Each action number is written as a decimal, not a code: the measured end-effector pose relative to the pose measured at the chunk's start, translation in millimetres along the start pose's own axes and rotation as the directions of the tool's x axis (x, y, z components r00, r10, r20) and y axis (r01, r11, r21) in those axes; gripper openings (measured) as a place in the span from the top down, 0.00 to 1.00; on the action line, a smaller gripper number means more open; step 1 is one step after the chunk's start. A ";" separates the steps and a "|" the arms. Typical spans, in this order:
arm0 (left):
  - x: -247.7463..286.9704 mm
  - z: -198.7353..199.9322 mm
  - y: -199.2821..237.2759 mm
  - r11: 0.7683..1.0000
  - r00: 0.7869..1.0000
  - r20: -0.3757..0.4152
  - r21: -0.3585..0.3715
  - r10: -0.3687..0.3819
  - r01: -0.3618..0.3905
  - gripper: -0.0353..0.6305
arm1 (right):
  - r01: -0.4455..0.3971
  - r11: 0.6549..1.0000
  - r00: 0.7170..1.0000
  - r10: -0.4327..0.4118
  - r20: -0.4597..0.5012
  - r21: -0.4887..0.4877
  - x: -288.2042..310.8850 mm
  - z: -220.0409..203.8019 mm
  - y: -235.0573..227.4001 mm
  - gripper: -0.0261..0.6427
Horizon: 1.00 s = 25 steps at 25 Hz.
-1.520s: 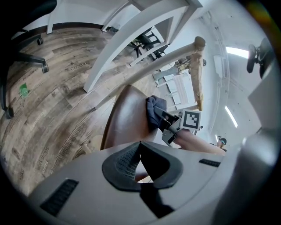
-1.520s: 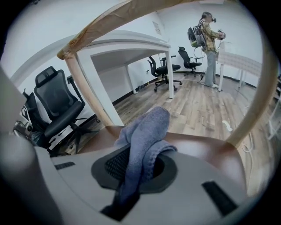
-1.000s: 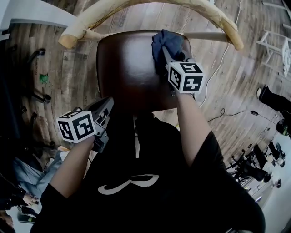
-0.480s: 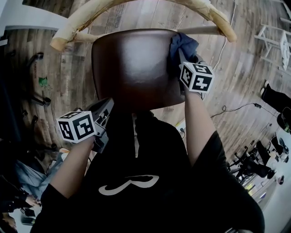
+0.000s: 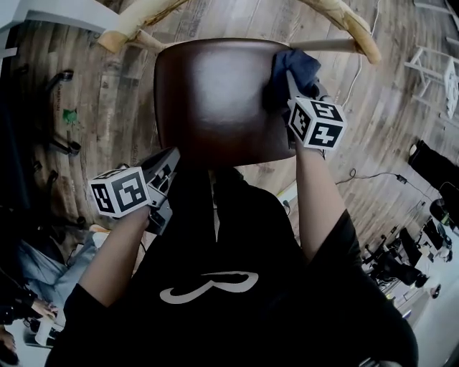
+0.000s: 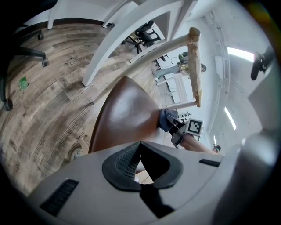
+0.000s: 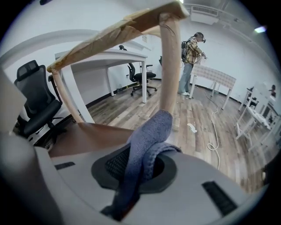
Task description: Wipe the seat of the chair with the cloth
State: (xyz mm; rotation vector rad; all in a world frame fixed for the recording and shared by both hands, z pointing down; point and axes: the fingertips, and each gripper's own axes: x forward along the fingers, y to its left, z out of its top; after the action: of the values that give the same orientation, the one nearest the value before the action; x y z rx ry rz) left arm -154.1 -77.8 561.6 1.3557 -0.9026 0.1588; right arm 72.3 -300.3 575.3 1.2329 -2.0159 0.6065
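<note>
The chair's brown seat [image 5: 215, 100] lies below me, its curved wooden backrest [image 5: 344, 21] at the far side. The blue cloth [image 5: 290, 68] rests on the seat's far right corner, with my right gripper [image 5: 292, 89] shut on it. In the right gripper view the cloth [image 7: 149, 132] bulges out between the jaws of the right gripper [image 7: 142, 165], over the seat [image 7: 88, 136]. My left gripper [image 5: 168, 168] hovers off the seat's near left corner. Its jaws [image 6: 140, 151] are shut and hold nothing; the seat [image 6: 123, 114] and cloth [image 6: 164, 119] show beyond.
Wood floor surrounds the chair. A black office chair [image 7: 37, 101] and a white desk [image 7: 109, 55] stand to the left, and a person [image 7: 191, 61] stands farther back. A white cable [image 7: 213, 132] lies on the floor to the right. White racks [image 5: 430, 64] stand at right.
My right gripper has slid the cloth to the right along the seat's far edge, out to the right corner. The left gripper has stayed where it was.
</note>
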 end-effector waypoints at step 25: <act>-62.1 -13.3 65.5 0.970 0.980 0.185 -0.243 0.076 -0.030 0.92 | -0.563 0.822 0.824 0.549 -0.143 -0.089 -9.5 -40.6 308.1 0.89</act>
State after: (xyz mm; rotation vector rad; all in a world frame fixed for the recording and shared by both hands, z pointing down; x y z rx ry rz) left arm -227.4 -24.9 573.3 1.1351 -1.0853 -0.0414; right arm -188.5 -131.1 583.5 0.4987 -2.2813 0.7829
